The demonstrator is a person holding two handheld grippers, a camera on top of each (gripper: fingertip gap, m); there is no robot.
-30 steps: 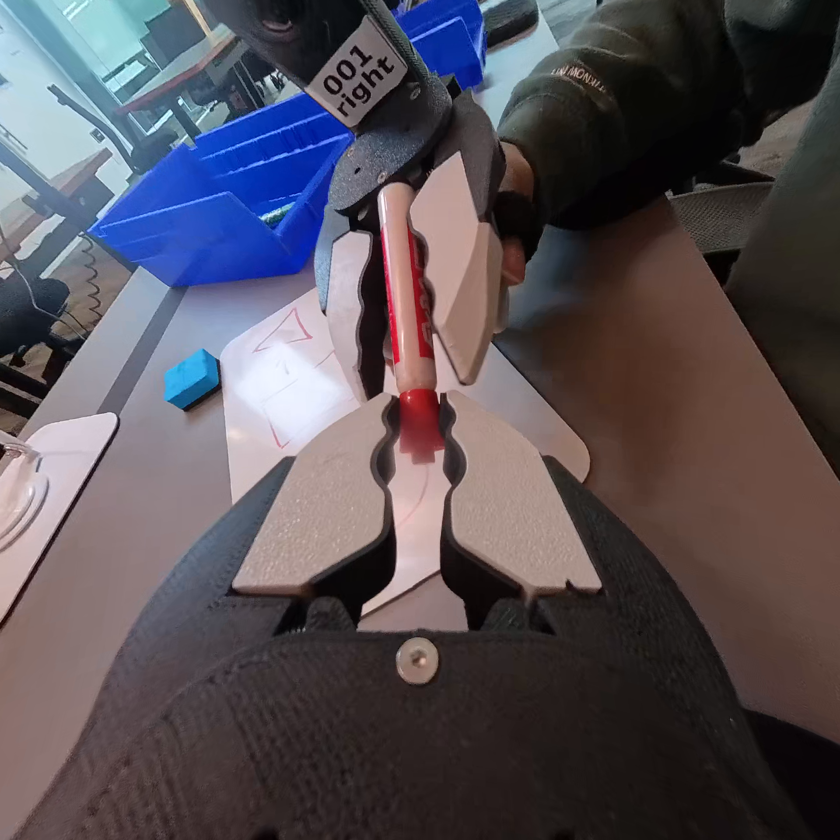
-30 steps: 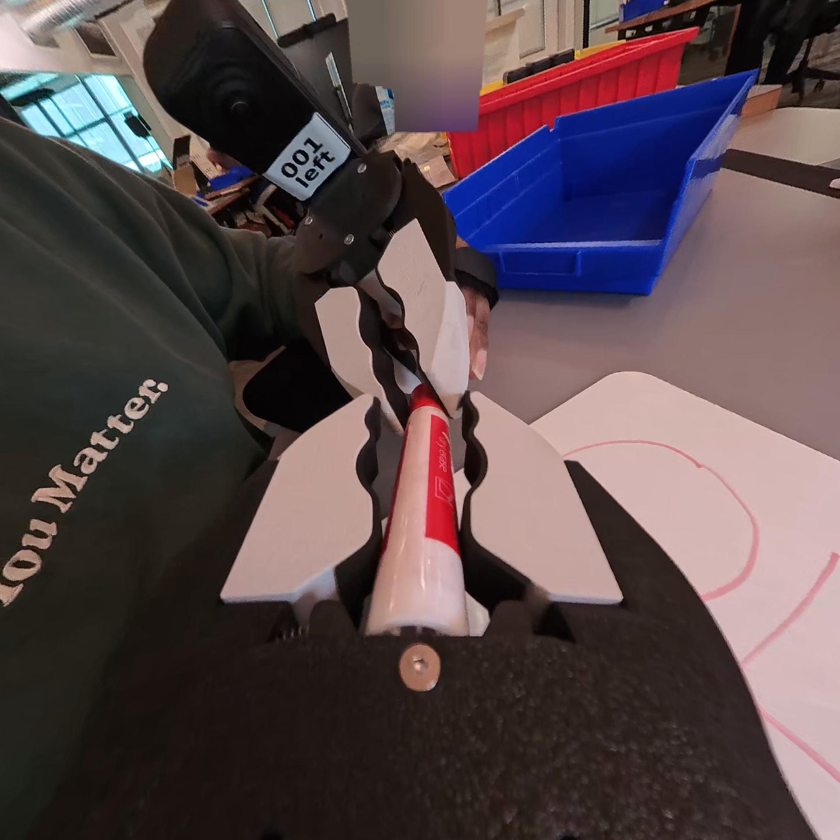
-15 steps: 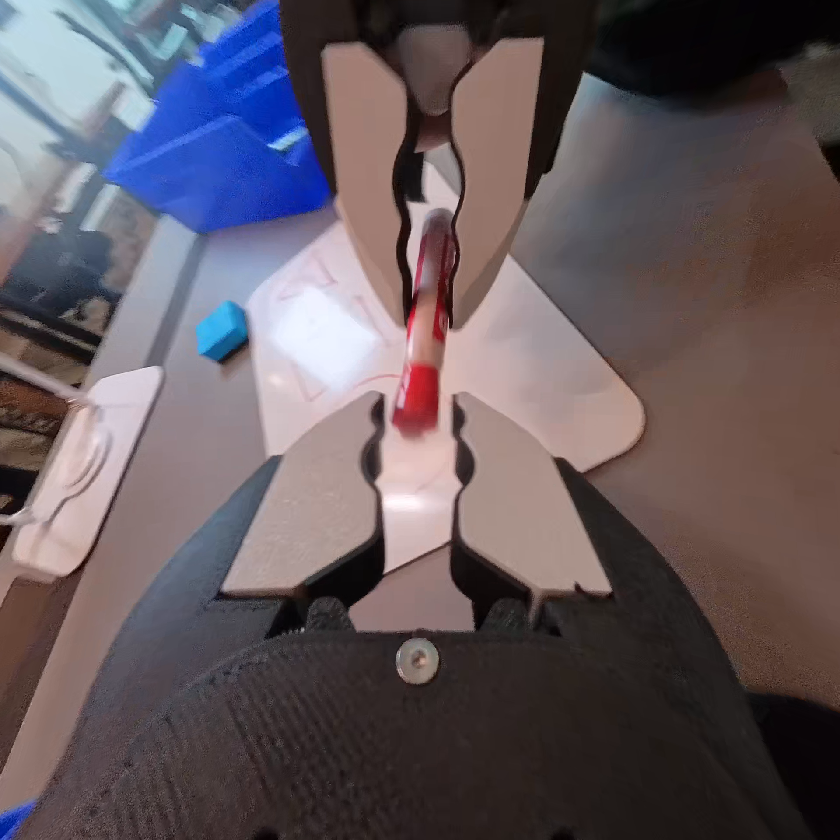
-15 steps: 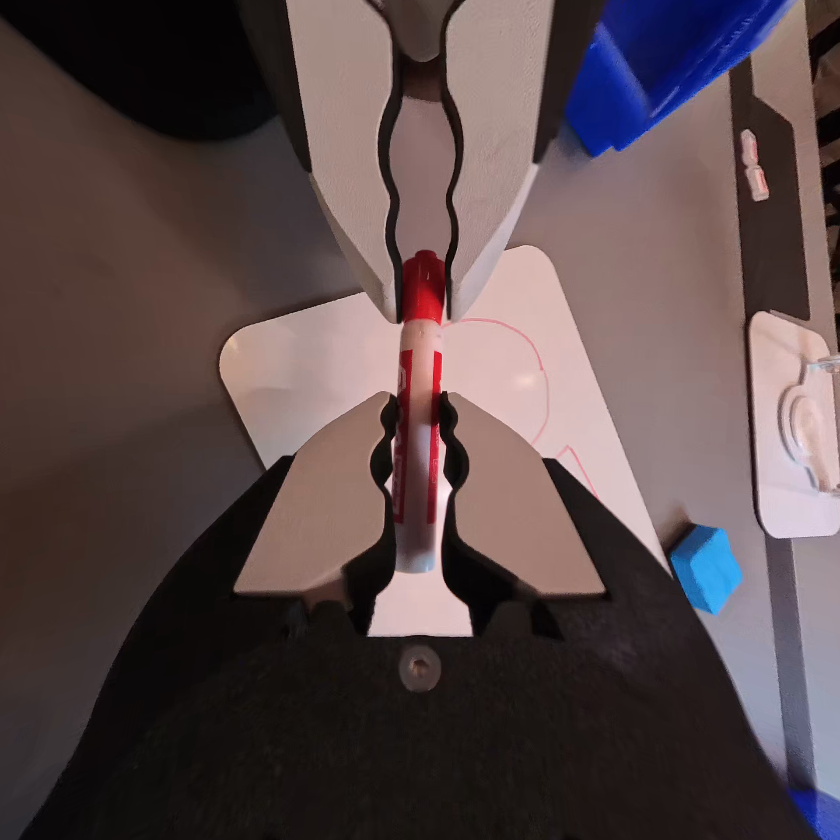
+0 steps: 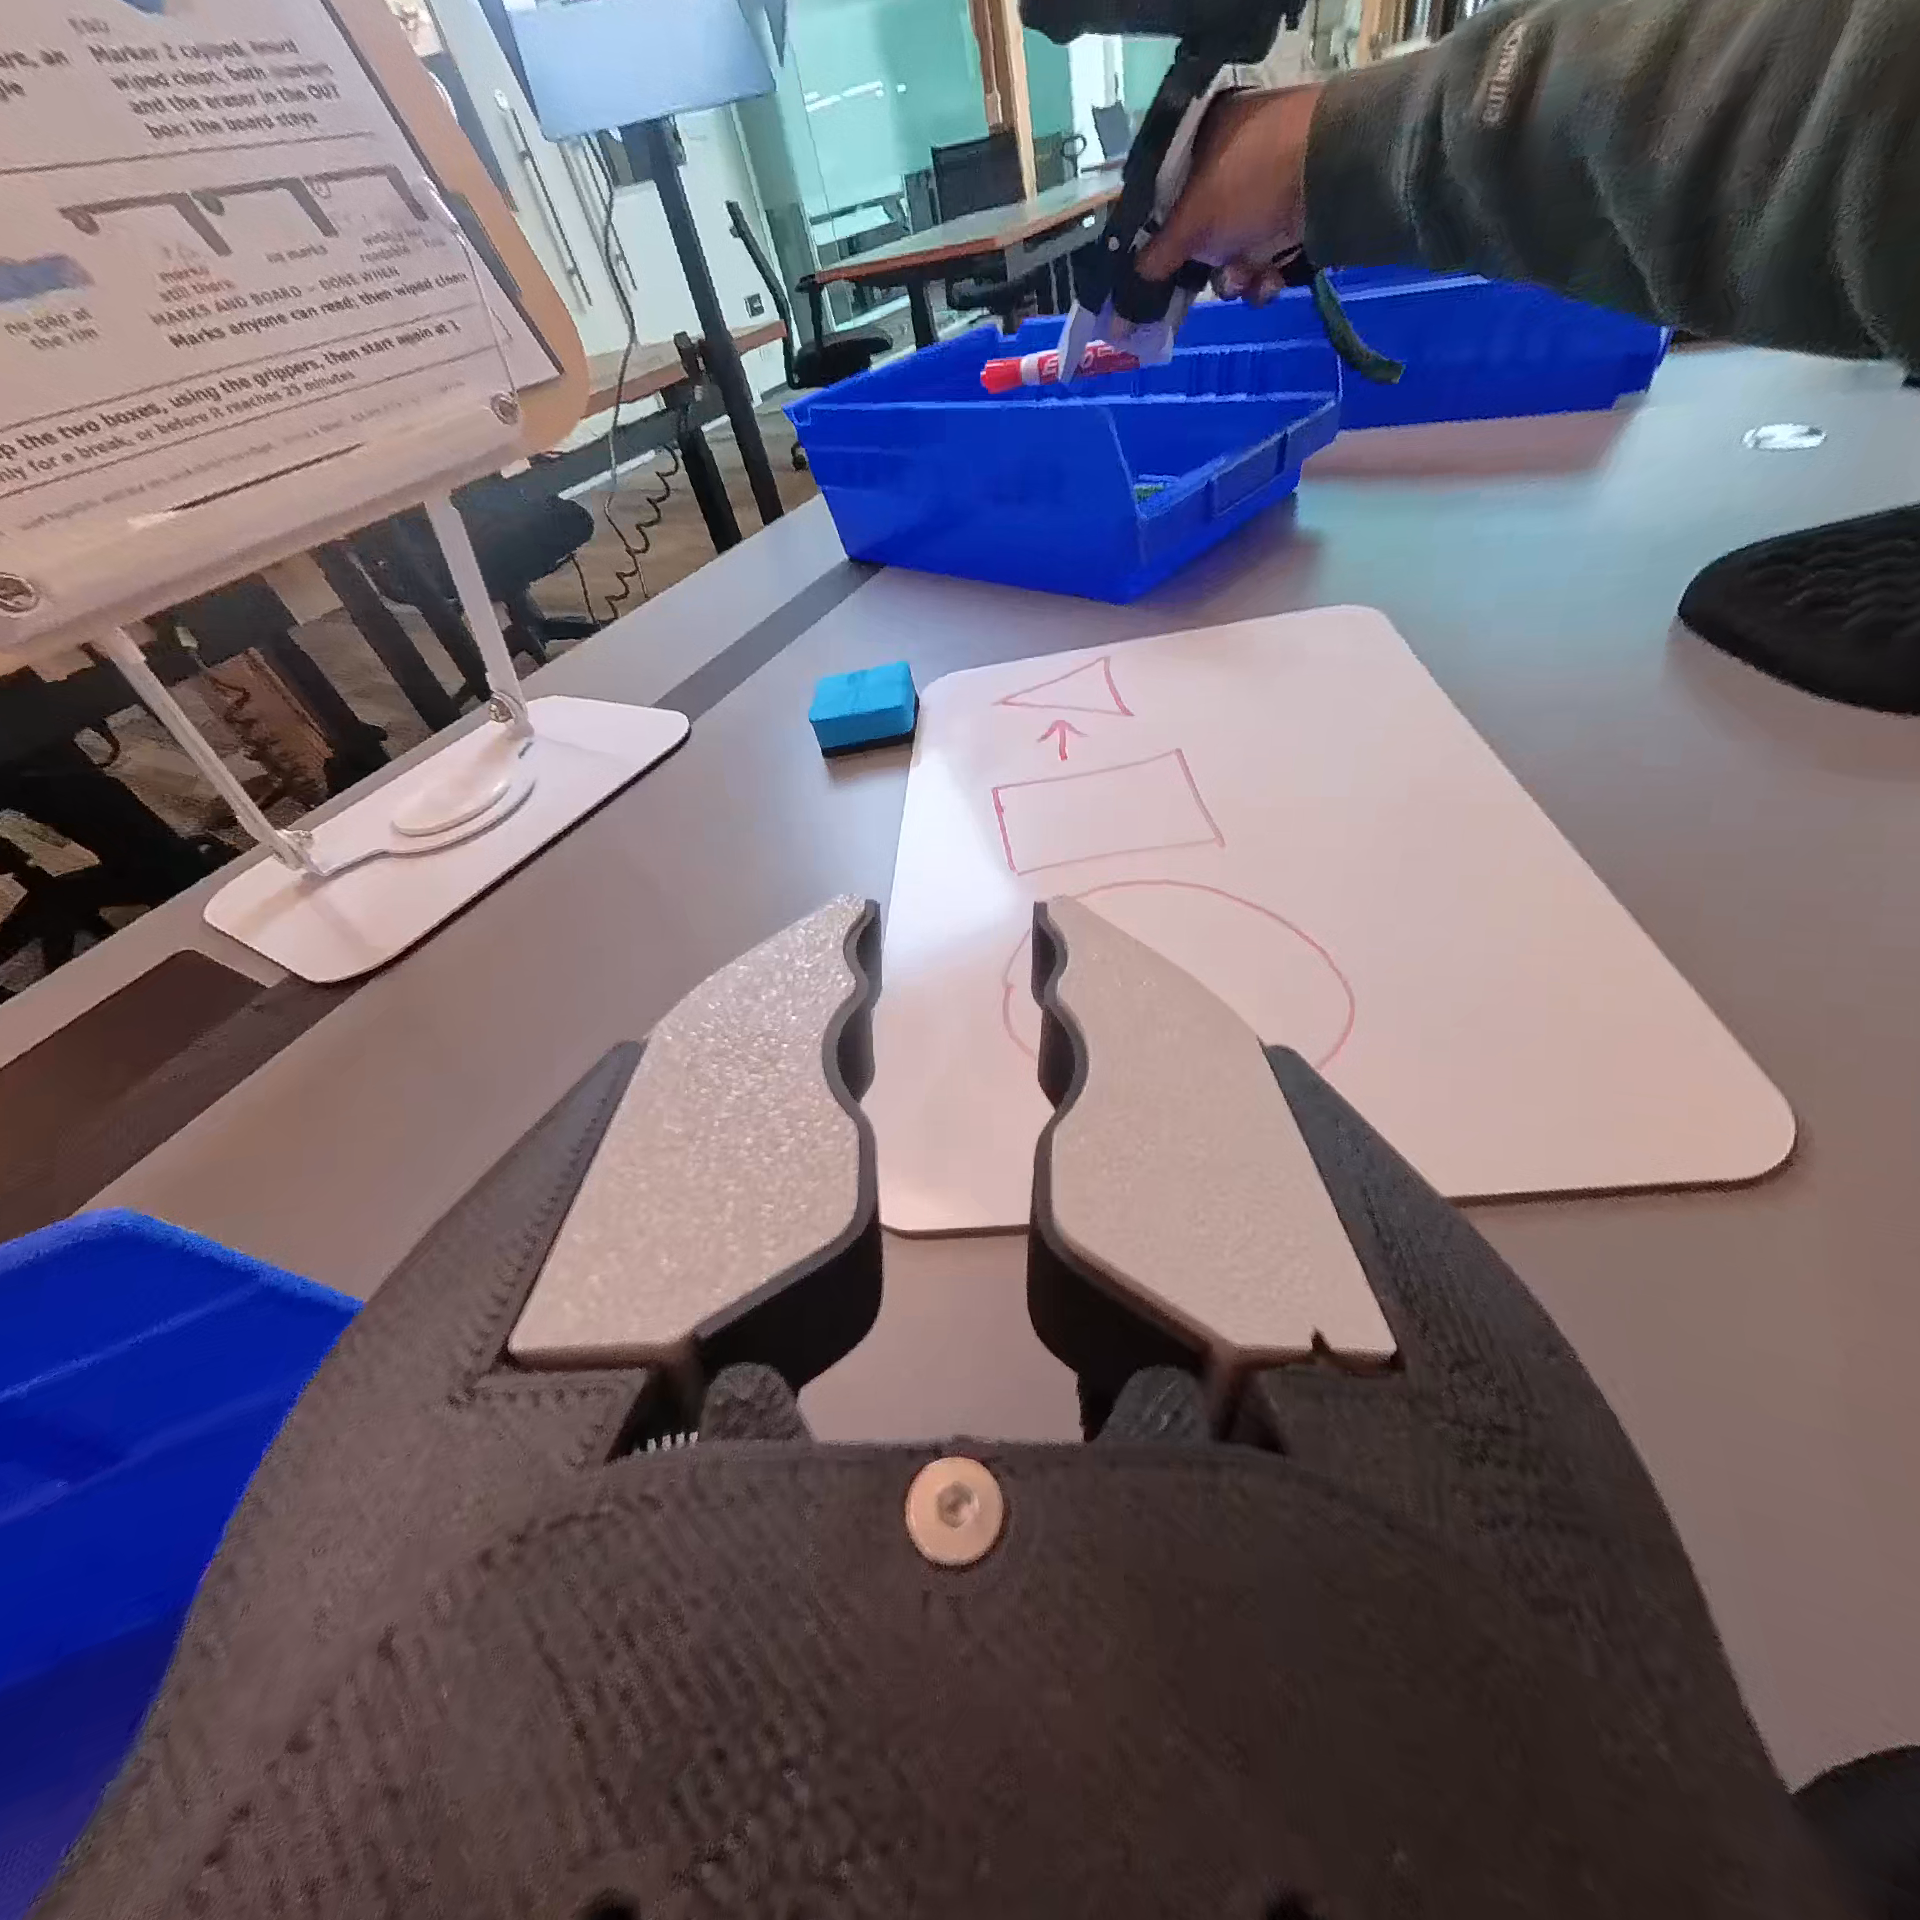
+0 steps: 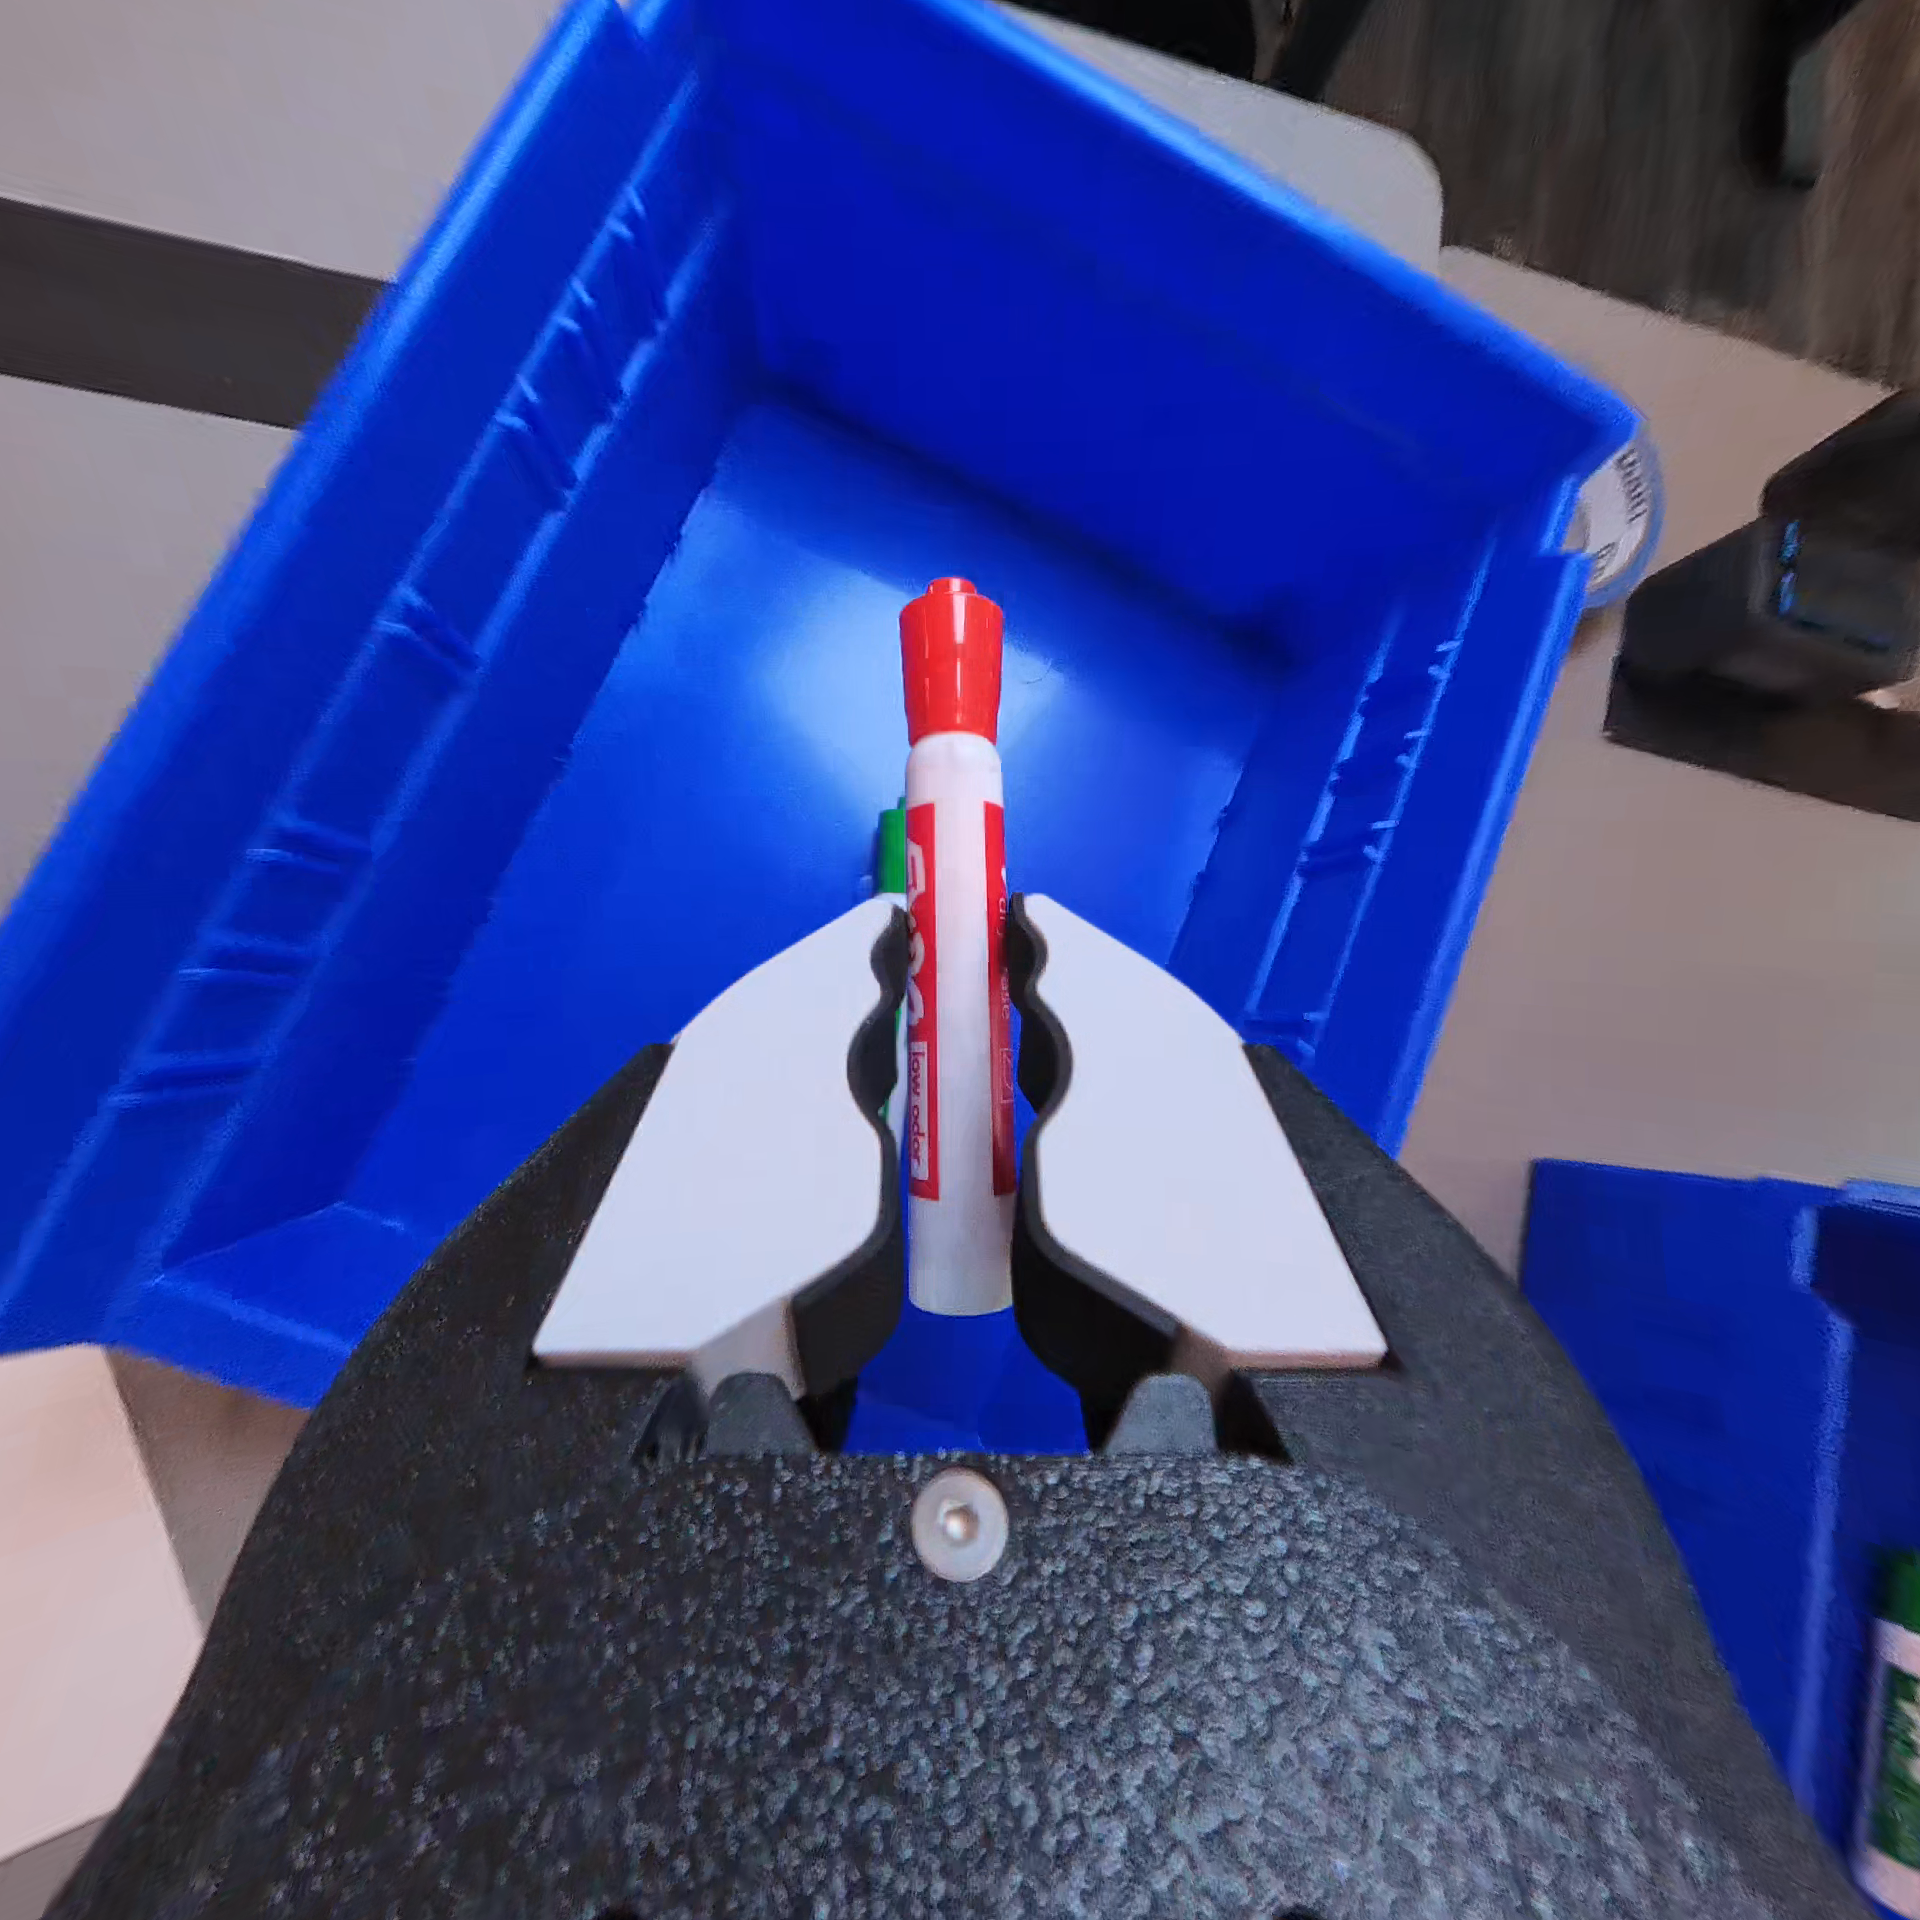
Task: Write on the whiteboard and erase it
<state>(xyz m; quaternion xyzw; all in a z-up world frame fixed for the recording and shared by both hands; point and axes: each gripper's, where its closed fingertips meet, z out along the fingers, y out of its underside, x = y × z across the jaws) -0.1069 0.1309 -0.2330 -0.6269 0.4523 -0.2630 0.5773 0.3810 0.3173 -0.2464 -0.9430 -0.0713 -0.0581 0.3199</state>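
Observation:
The whiteboard (image 5: 1403, 914) lies flat on the grey table and bears red drawings: a triangle, an arrow, a rectangle and a circle. A blue eraser (image 5: 862, 707) sits just off its far left corner. My left gripper (image 5: 956, 914) is open and empty, low over the board's near left edge. My right gripper (image 6: 954, 914) is shut on a capped red marker (image 6: 954, 935) and holds it over a blue bin (image 6: 499, 727). A green marker (image 6: 889, 862) shows partly behind the red one. In the left wrist view the right gripper (image 5: 1117, 338) with the red marker (image 5: 1049, 367) is above the far bin (image 5: 1039, 478).
A sign on a white stand (image 5: 416, 831) is at the left. A second blue bin (image 5: 1496, 353) stands behind the first, another blue bin (image 5: 114, 1382) at my near left. A black mesh object (image 5: 1818, 613) lies at the right edge. One gripper's finger ends stand about 50 centimeters off the other's.
The left gripper has let go of the marker's cap and drawn back over the whiteboard. The right gripper has carried the capped marker away to above the blue bin.

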